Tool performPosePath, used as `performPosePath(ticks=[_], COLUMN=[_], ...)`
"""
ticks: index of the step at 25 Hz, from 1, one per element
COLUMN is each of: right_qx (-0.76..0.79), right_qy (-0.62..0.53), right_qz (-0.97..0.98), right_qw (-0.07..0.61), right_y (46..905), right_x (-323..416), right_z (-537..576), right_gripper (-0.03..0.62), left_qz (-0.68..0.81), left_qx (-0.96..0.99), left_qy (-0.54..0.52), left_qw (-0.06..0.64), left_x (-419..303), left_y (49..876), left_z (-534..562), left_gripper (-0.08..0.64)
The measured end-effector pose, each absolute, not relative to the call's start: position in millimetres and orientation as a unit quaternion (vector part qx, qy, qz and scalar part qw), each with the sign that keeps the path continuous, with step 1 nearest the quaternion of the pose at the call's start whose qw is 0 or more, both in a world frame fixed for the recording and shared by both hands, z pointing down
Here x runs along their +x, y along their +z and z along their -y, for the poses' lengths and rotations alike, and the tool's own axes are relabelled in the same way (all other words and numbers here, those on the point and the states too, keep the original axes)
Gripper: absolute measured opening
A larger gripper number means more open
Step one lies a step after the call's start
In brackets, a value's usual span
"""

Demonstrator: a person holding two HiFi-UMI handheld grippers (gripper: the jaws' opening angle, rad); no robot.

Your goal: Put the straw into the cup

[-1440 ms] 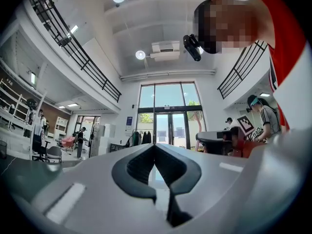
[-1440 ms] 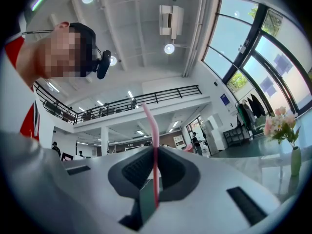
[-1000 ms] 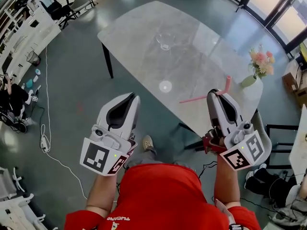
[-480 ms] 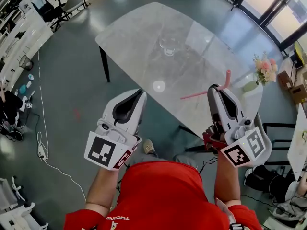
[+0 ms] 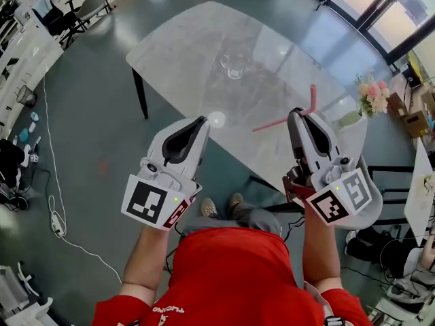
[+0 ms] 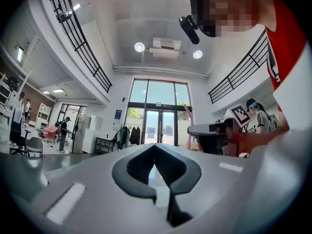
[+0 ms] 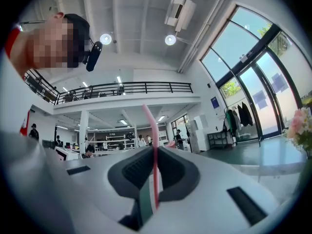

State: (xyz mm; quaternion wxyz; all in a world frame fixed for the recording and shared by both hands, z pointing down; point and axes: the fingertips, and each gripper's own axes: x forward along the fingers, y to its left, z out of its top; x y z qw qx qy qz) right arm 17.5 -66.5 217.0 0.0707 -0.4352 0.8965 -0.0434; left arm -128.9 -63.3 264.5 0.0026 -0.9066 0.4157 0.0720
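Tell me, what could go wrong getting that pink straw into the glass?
The straw is thin, bent and pinched only by the right gripper; it might twist or slip. The cup is clear glass, far across the table, and nothing steadies it: the left gripper is shut and empty, so a poke may tip it.

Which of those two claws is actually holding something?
The right claw: a pink straw is pinched between its jaws and sticks out over the table. The left claw is closed on nothing.
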Motion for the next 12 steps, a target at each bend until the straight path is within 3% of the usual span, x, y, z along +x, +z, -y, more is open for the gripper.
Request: performPosePath(ticks=[12], right_qx=[-0.45], right_qy=[-0.045], right_qz=[-0.89], right_qw=[0.059], right_y=[231.4], right_x=[27.2], right_z=[112.5], right_gripper=[0.02], left_qz=[-0.417], left_qx=[-0.907], left_qy=[0.054], left_qw=[-0.004], left_x=[-116.4], left_y=[275.3], left_z=[99.6], left_gripper=[0.006])
